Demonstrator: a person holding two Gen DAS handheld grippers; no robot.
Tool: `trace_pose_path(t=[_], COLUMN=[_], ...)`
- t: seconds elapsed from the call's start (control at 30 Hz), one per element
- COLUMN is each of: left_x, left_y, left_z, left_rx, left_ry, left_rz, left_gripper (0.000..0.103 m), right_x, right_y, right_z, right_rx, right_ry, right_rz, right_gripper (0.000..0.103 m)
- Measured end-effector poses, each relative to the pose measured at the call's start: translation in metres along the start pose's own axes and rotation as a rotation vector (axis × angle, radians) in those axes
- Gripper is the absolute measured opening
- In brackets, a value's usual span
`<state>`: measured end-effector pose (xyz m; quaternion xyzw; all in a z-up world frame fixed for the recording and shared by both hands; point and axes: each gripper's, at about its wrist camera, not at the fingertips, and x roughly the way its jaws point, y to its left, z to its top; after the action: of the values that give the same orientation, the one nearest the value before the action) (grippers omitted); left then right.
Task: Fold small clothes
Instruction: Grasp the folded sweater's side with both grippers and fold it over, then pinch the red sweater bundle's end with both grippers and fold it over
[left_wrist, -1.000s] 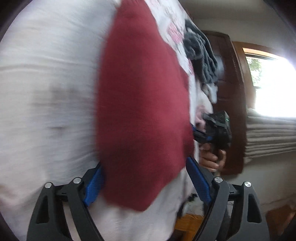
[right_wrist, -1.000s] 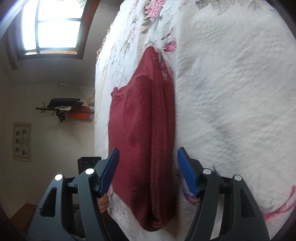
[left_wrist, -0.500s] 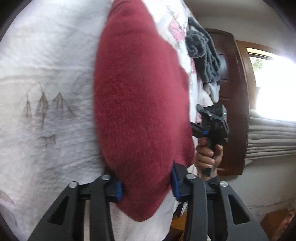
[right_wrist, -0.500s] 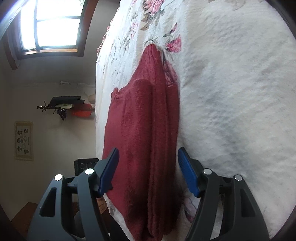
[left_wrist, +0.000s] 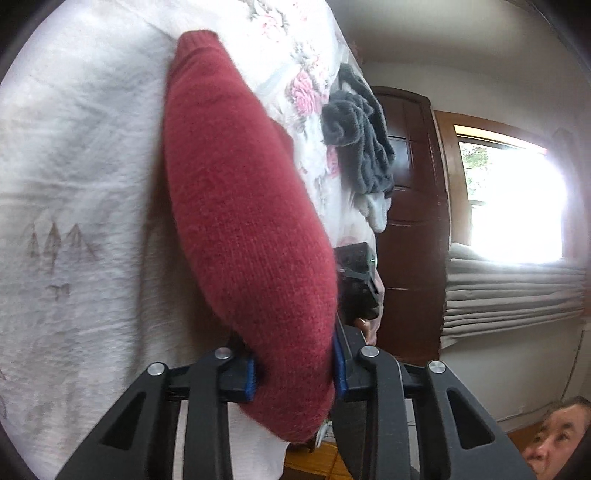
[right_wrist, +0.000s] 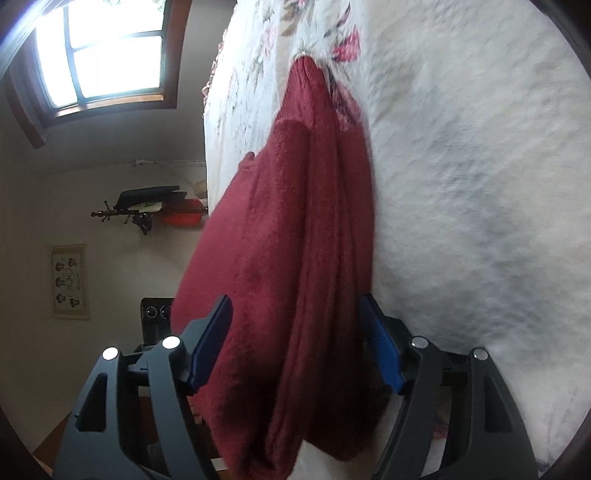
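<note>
The red knit sweater, partly folded, lies on the bed at its near edge; the left tongs are pinched shut on its near end, while the right tongs stand wide apart astride the folded layers, gripping nothing. The knit is judged soft, light and limp, likely to sag and slide, so best taken through all layers at a folded edge. A grey garment lies further along the white floral bedspread, with windows beyond.
</note>
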<state>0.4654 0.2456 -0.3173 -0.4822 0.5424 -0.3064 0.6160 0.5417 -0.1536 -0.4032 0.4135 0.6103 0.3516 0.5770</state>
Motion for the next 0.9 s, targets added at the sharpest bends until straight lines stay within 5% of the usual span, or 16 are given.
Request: trace_pose_path(t=[0.3, 0.43, 0.57, 0.7, 0.9], left_x=[-0.001, 0.003, 0.005, 0.007, 0.008], left_y=[0.029, 0.052, 0.065, 0.064, 0.067], left_z=[-0.008, -0.013, -0.015, -0.014, -0.017], left_rx=[-0.048, -0.072, -0.086, -0.074, -0.068], left_ry=[-0.007, -0.004, 0.002, 0.003, 0.005], left_rz=[-0.007, 0.001, 0.021, 0.018, 0.014], left_gripper=[0.030, 0.030, 0.030, 0.031, 0.031], right_x=[0.022, 0.014, 0.008, -0.018, -0.022], right_y=[0.013, 0.017, 0.006, 0.000, 0.004], right_z=[0.036, 0.040, 0.045, 0.050, 0.062], right_rx=[0.005, -0.023, -0.021, -0.022, -0.050], right_ry=[0.062, 0.052, 0.040, -0.037, -0.049], right_rz=[-0.024, -0.009, -0.043, -0.048, -0.176], right_gripper=[0.073, 0.073, 0.060, 0.061, 0.065])
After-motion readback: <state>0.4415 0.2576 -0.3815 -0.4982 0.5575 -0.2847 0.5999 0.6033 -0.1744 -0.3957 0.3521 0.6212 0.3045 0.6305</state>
